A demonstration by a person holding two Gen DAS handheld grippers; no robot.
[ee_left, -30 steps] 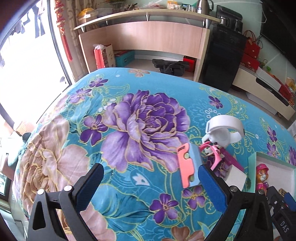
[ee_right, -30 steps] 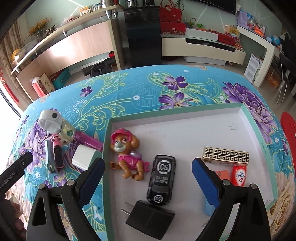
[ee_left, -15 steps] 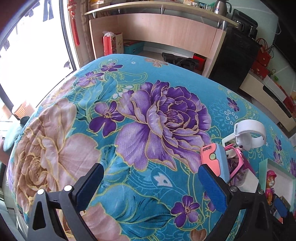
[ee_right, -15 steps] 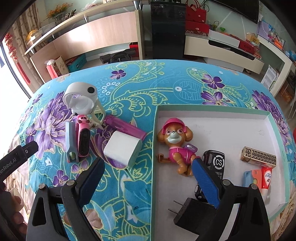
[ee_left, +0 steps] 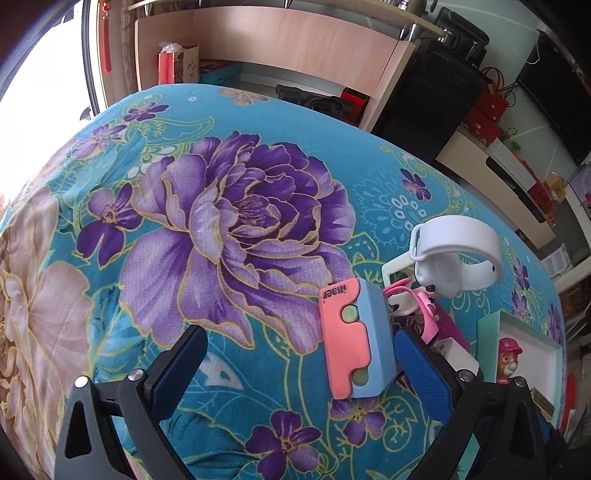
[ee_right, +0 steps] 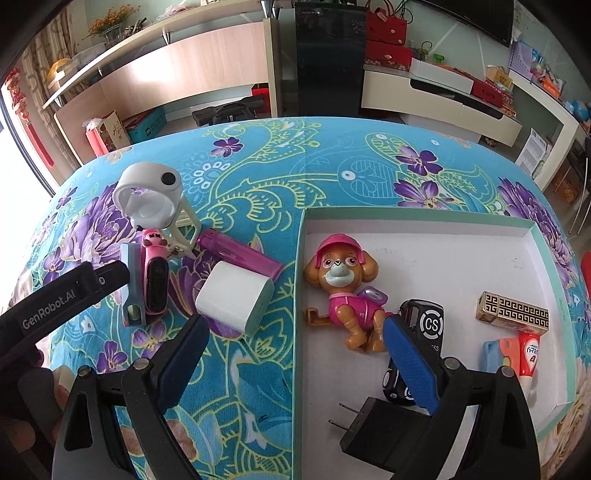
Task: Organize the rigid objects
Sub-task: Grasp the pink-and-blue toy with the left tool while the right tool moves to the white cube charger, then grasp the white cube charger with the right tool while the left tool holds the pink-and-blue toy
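Both grippers [ee_left: 299,369] [ee_right: 295,360] agape — pink-blue block [ee_left: 352,339] perhaps untouched.

"GenRobot.AI" is printed on the left gripper [ee_right: 66,295]. Right of it, in the tray [ee_right: 299,280], "CS" is marked on the black toy car [ee_right: 424,325].

This is a home living room. In the right wrist view a long pale wooden shelf unit [ee_right: 177,70] with flowers and household clutter on top runs from 10 to 12 o'clock, a tall black cabinet [ee_right: 328,66] stands at 12, and a low cream TV bench [ee_right: 447,99] carrying red gift bags [ee_right: 386,40] sits under a dark wall screen [ee_right: 476,16] at 1 o'clock. The work surface wears a teal cloth printed with purple flowers [ee_right: 332,166].
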